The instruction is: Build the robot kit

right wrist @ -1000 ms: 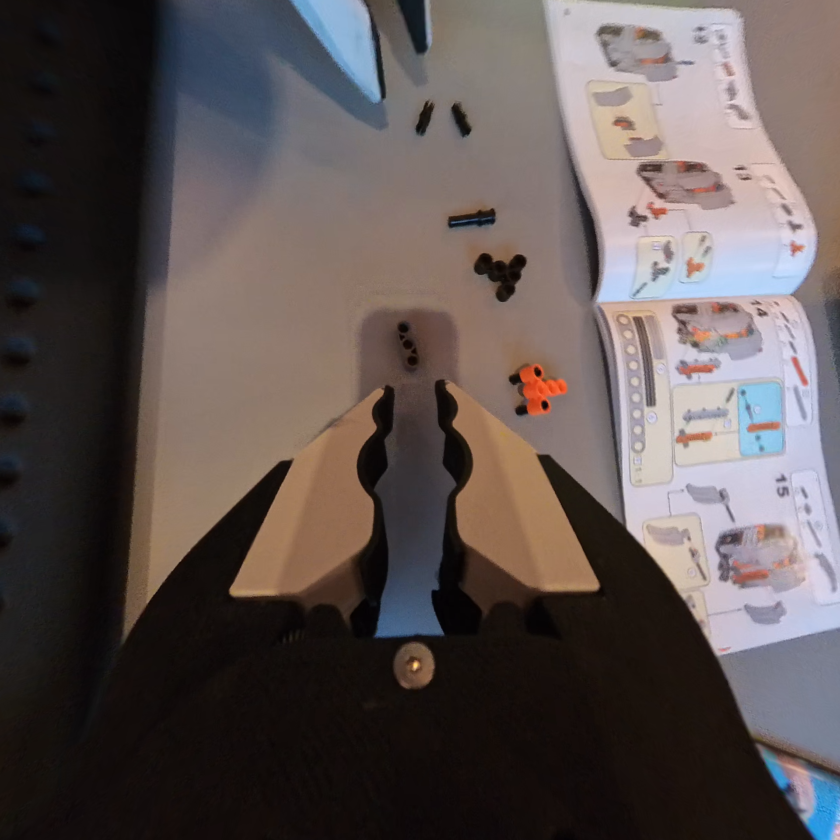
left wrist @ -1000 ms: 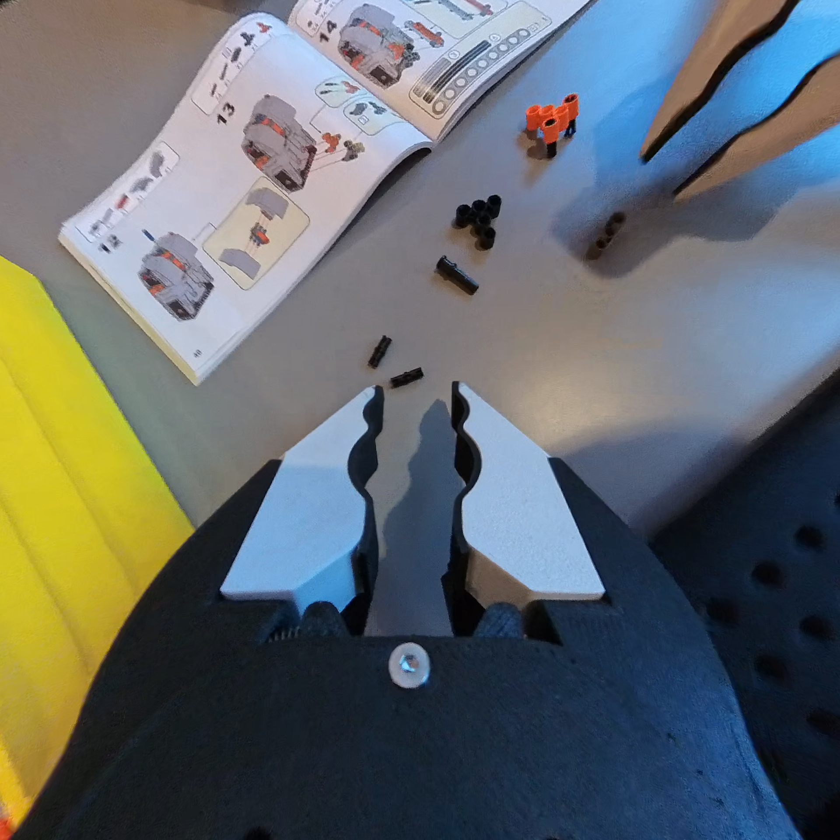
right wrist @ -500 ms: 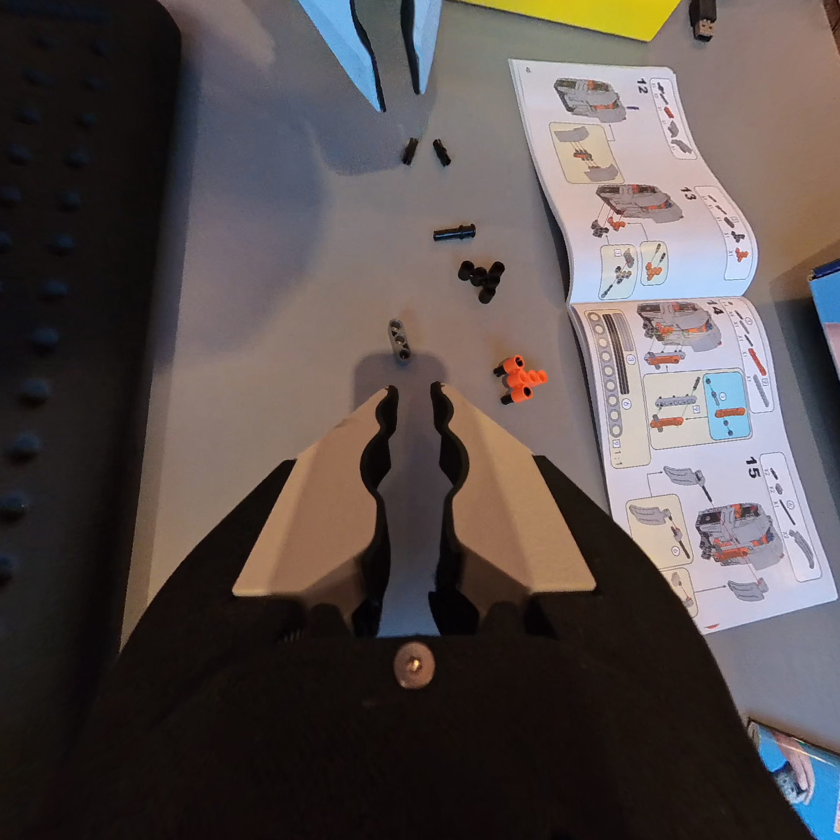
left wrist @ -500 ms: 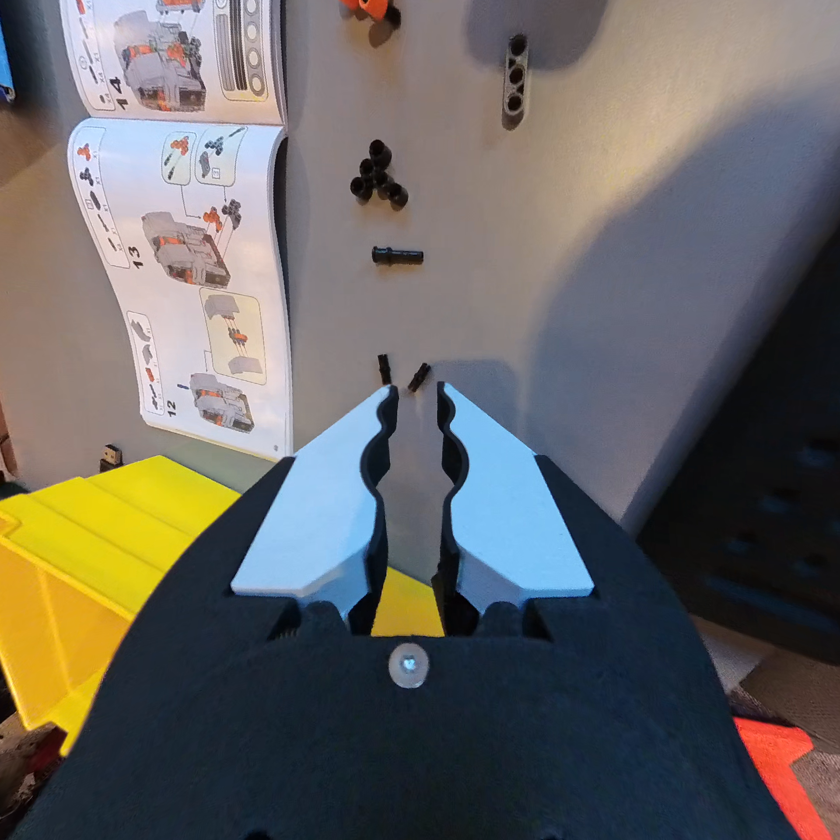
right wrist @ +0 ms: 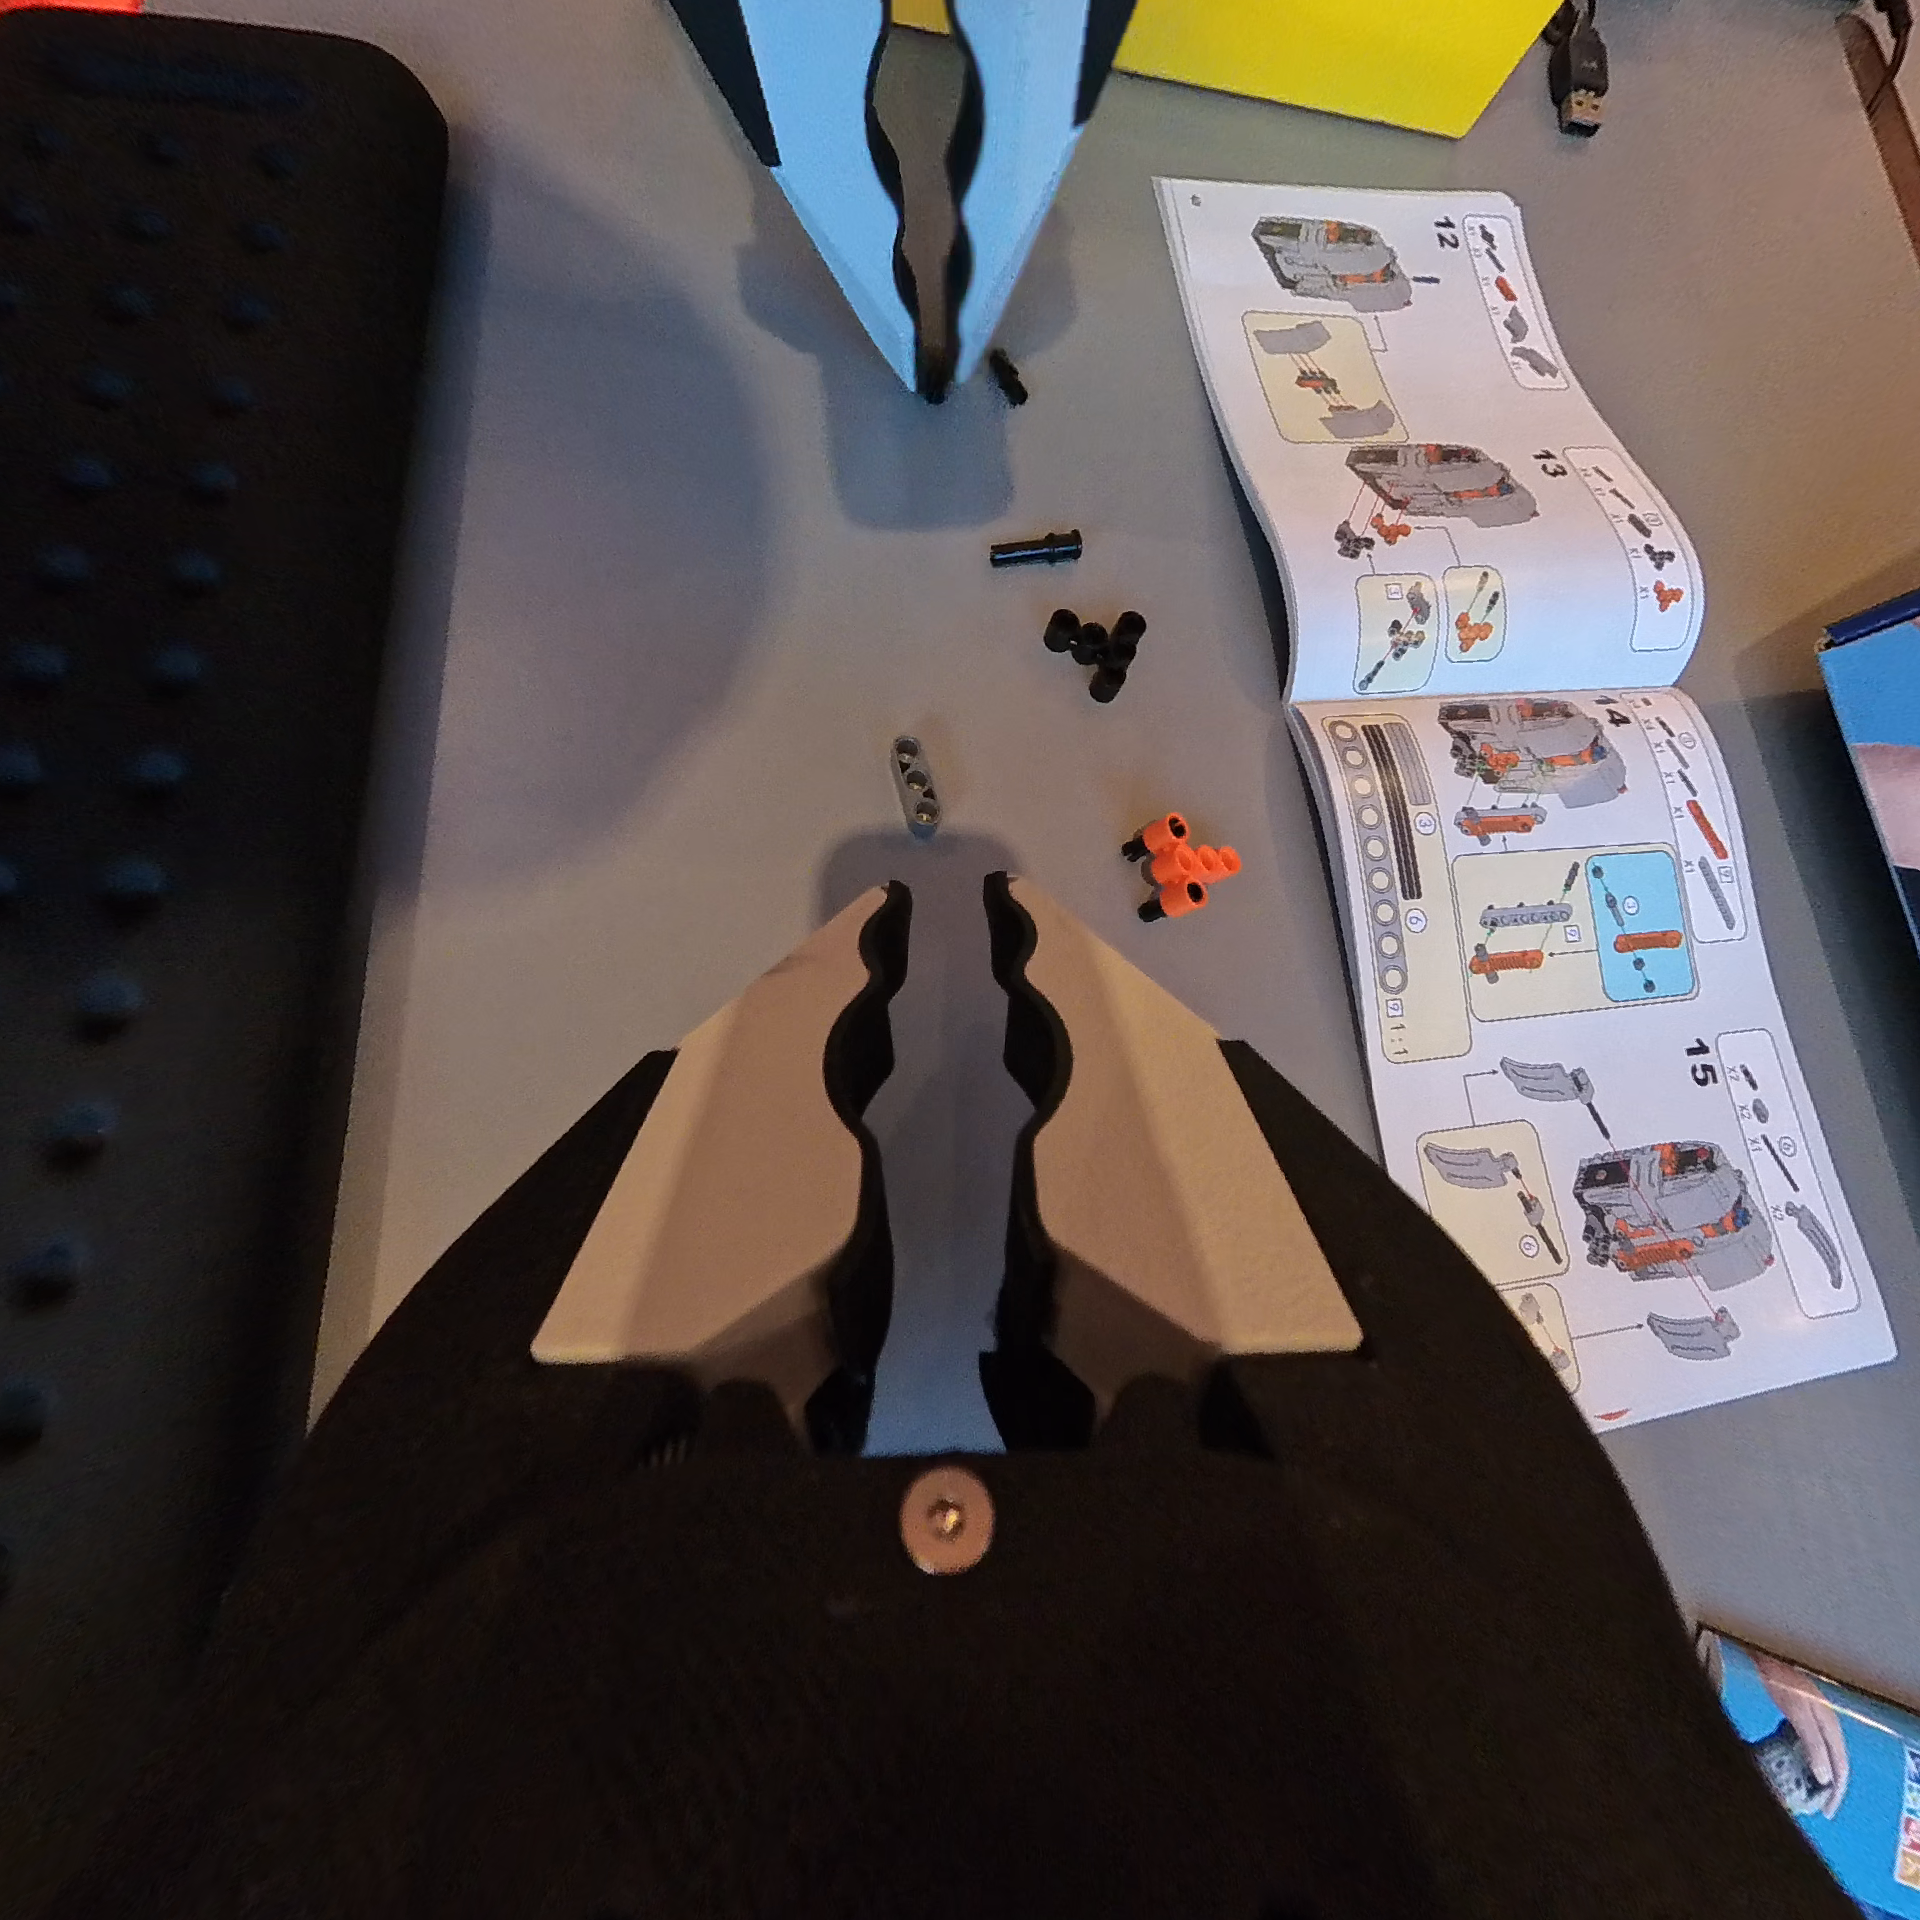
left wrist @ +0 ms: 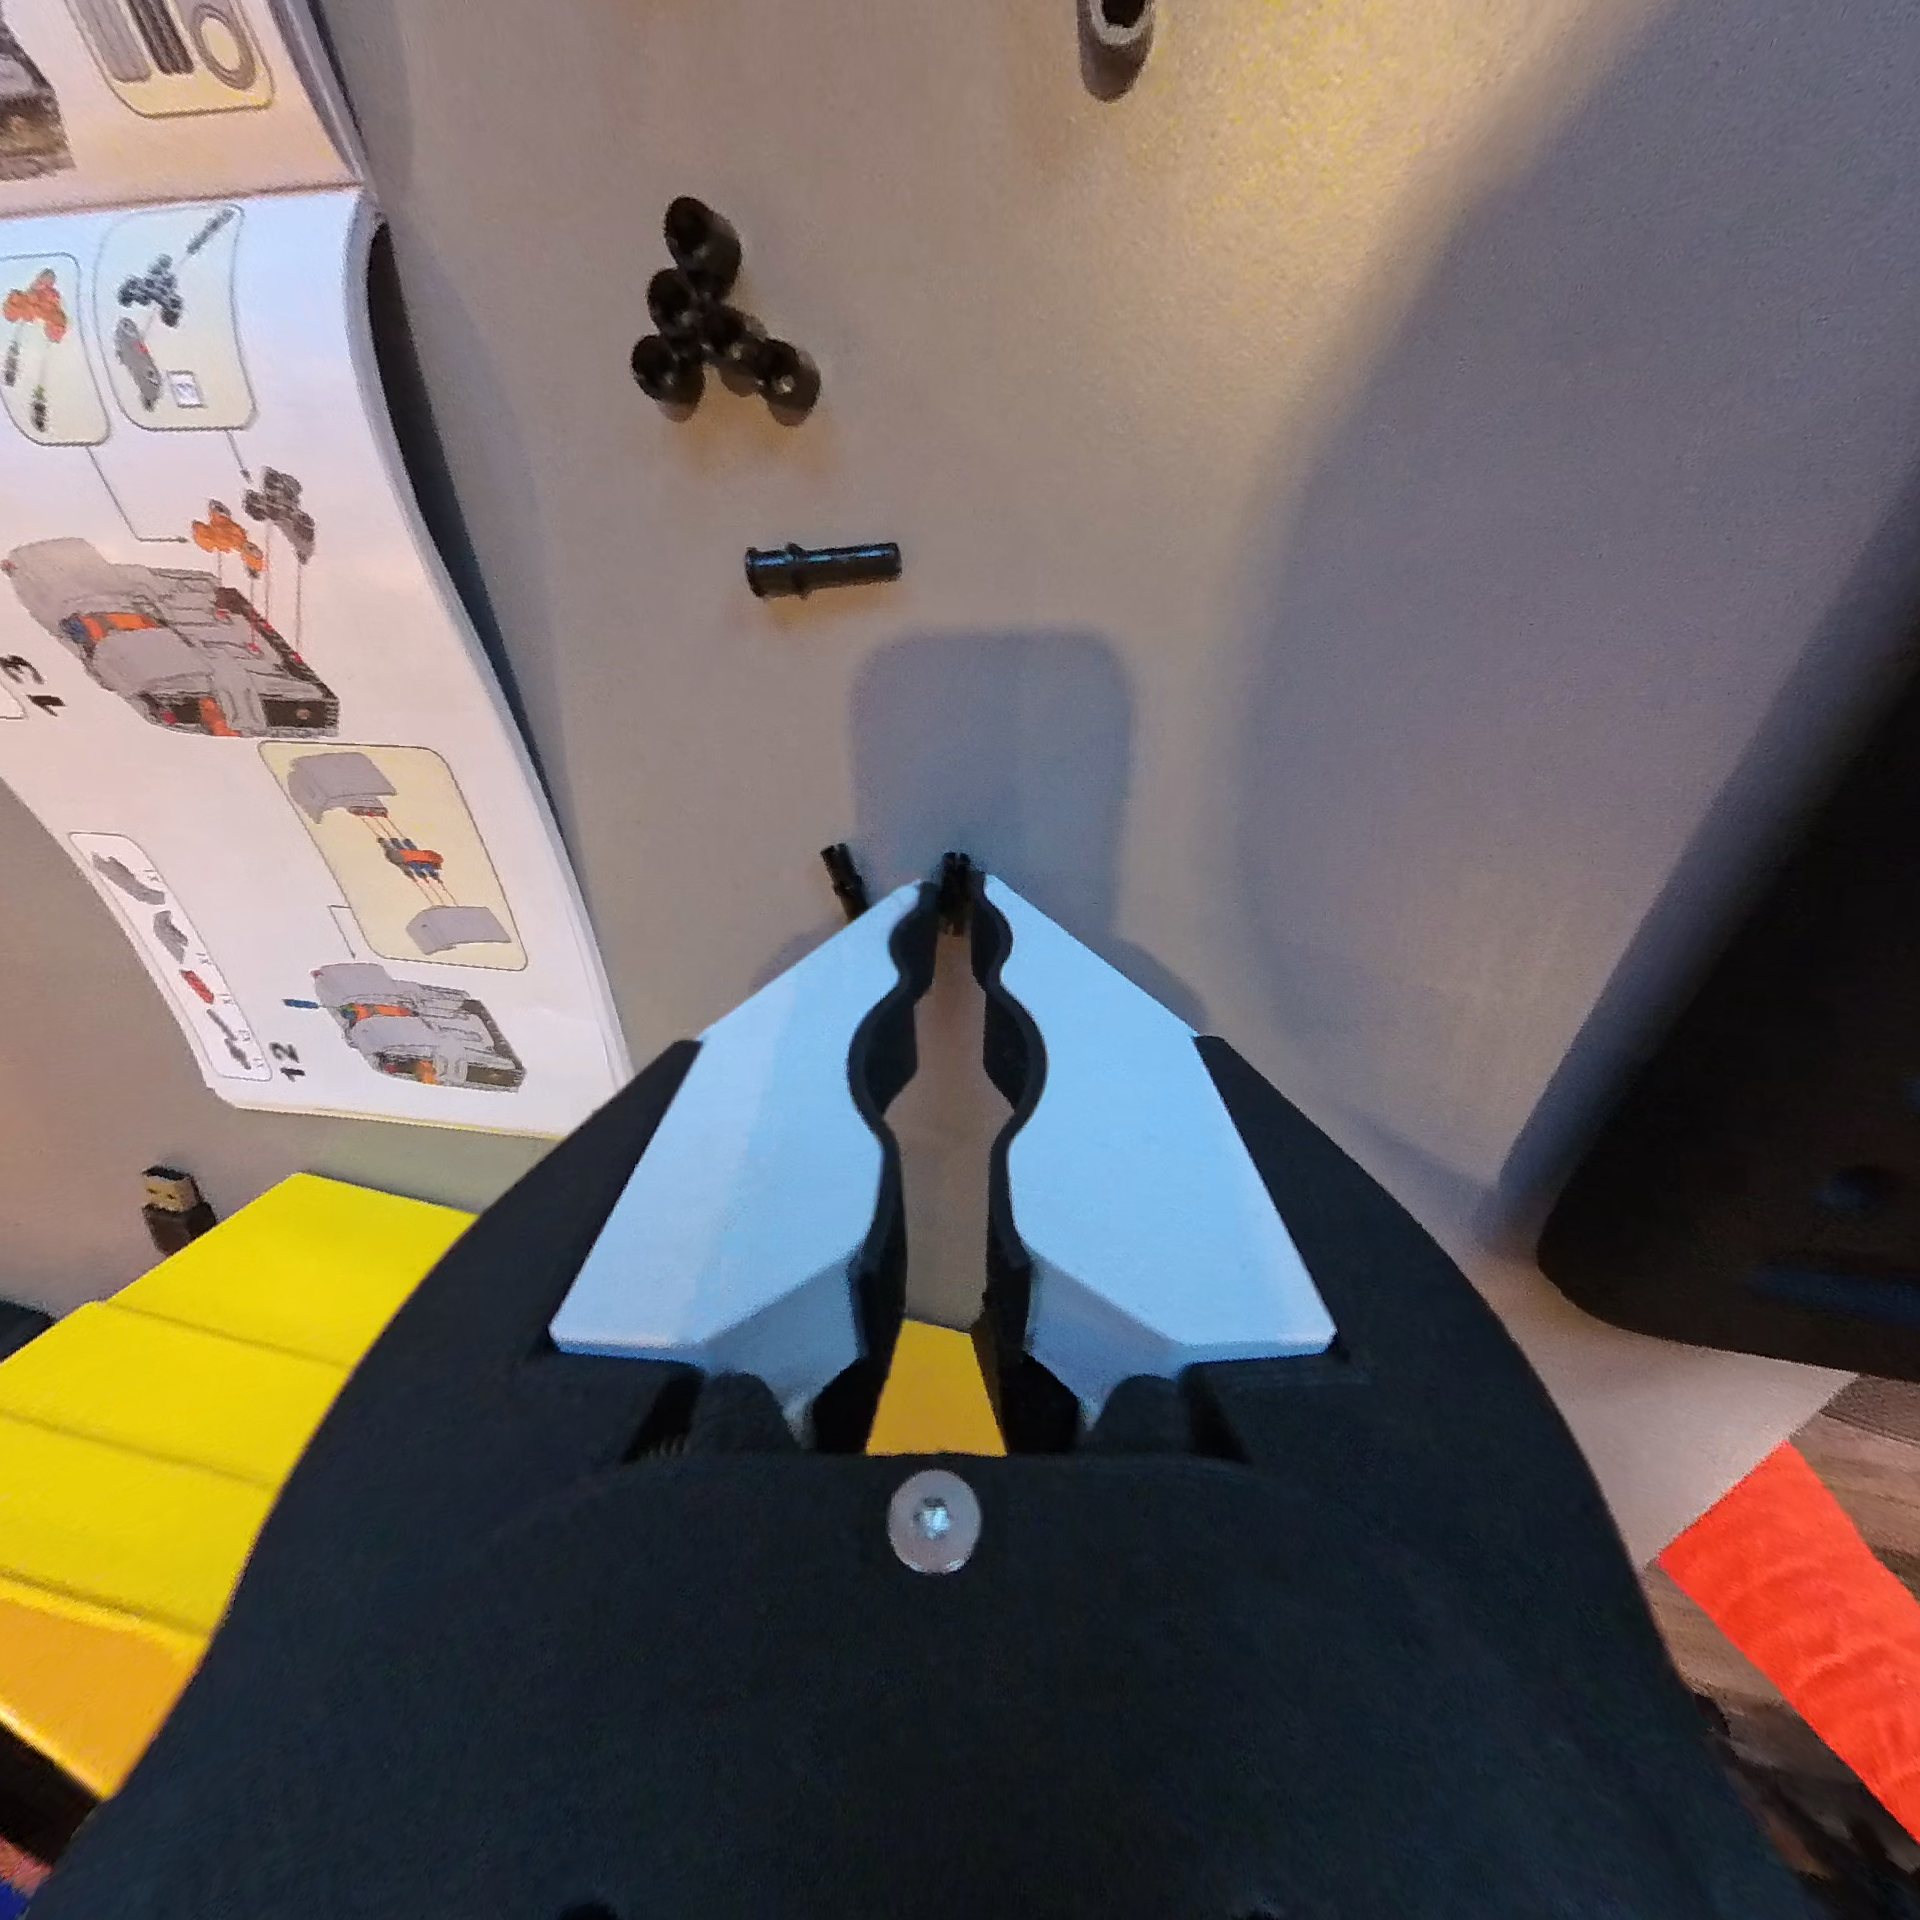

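Note:
My left gripper (left wrist: 954, 891) is shut on a small black pin (left wrist: 954, 900) at its tips, low on the grey table (left wrist: 1143, 436). It also shows in the right wrist view (right wrist: 935, 387). A second small black pin (left wrist: 840, 871) lies just left of the tips and shows in the right wrist view too (right wrist: 1008, 376). A longer black pin (left wrist: 821, 567) and a black three-armed connector (left wrist: 717, 322) lie beyond. My right gripper (right wrist: 943, 883) is open and empty, just short of a small grey three-hole beam (right wrist: 914, 784). An orange connector cluster (right wrist: 1184, 864) lies to its right.
An open instruction booklet (right wrist: 1507, 727) lies right of the parts, also seen in the left wrist view (left wrist: 239, 665). A yellow bin (left wrist: 177, 1382) sits behind my left gripper. A black studded mat (right wrist: 156, 623) covers the table's left side. A blue box (right wrist: 1870, 727) and a USB plug (right wrist: 1584, 99) lie at the right. Some 15 cm of space lies between my two pairs of fingers. From either gripper's tips it is about 9 cm to the black three-armed connector (left wrist: 717, 322). My right wrist view (right wrist: 1095, 639) looks at it from another angle.
My left gripper has dropped toward the table and closed on one of the two small black pins. My right gripper has stayed open and moved little.

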{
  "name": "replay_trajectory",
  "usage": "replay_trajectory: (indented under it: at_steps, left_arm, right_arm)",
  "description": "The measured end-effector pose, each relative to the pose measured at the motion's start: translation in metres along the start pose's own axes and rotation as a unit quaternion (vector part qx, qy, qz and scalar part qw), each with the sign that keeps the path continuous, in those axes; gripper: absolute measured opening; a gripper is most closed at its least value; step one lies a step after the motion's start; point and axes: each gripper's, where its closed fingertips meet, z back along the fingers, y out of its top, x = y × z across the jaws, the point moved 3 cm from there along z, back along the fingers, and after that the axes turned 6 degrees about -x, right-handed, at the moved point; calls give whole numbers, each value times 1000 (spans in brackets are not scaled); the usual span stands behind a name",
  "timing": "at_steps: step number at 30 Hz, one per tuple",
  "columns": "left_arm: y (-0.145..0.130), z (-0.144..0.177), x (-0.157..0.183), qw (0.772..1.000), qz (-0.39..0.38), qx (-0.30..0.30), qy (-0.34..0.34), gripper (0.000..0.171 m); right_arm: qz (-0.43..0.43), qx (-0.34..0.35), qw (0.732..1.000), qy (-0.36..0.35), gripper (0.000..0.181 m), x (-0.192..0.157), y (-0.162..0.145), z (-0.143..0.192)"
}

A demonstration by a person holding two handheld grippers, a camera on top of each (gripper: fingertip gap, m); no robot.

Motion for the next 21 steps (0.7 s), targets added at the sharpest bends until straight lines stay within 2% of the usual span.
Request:
replay_trajectory:
  at_steps: [9, 11, 13, 14, 15, 18, 19, 21]
  left_arm:
    - [-3, 3, 0, 998, 59, 24, -2, 2]
    - [-1, 11, -3, 994, 100, 54, -1, 2]
    - [11, 26, -7, 979, 159, 128, -3, 2]
    - [21, 37, -8, 963, 192, 188, -11, 2]
    - [33, 50, -8, 938, 229, 260, -26, 2]
    - [65, 90, -4, 817, 321, 468, -102, 2]
    - [69, 98, -4, 780, 342, 512, -111, 2]
    - [74, 110, -5, 722, 370, 571, -124, 1]
  right_arm:
    - [8, -4, 1000, 1, 13, -2, 1, -1]
    - [10, 2, 1000, -2, 13, -2, 3, 0]
    - [9, 19, 1000, -8, 13, -2, 10, 2]
    - [3, 34, 999, -13, 14, -1, 15, 4]
    - [-5, 57, 998, -17, 14, 0, 23, 6]
    - [-36, 160, 986, -14, 21, -1, 54, 15]
    - [-40, 197, 979, -17, 22, -2, 64, 20]
    - [-50, 257, 965, -31, 22, -1, 79, 30]
